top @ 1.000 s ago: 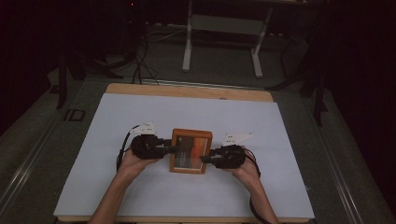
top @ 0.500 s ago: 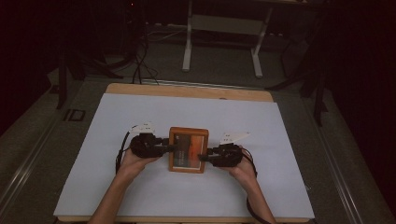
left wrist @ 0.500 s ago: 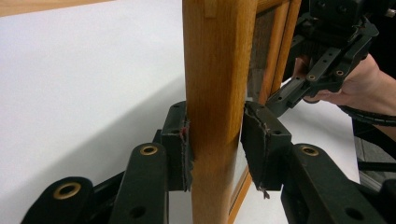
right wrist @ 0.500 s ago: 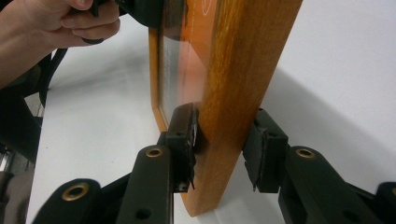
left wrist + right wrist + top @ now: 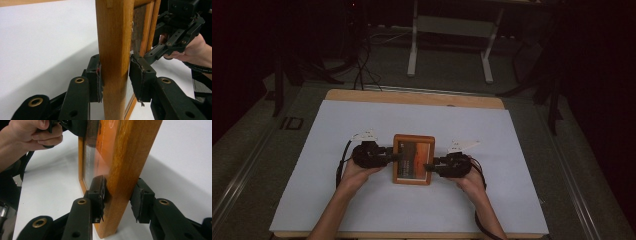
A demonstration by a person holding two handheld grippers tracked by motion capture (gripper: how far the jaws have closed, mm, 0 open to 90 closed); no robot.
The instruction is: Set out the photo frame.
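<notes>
Wooden frame [image 5: 413, 159] between left tongs [image 5: 393, 156] and right tongs [image 5: 428, 167]

1. In the left gripper view, we see the picture frame [image 5: 113, 50] cut off at the top and bottom edges.
2. In the right gripper view, the frame's upper part runs out of the picture; we cannot read the print on its orange picture [image 5: 107, 145].
3. In the high view, the picture's motif is too small to tell.
4. We cannot tell whether the right tongs [image 5: 117, 200] press the wood on both sides.
5. The forearms leave the high view at the bottom edge.
</notes>
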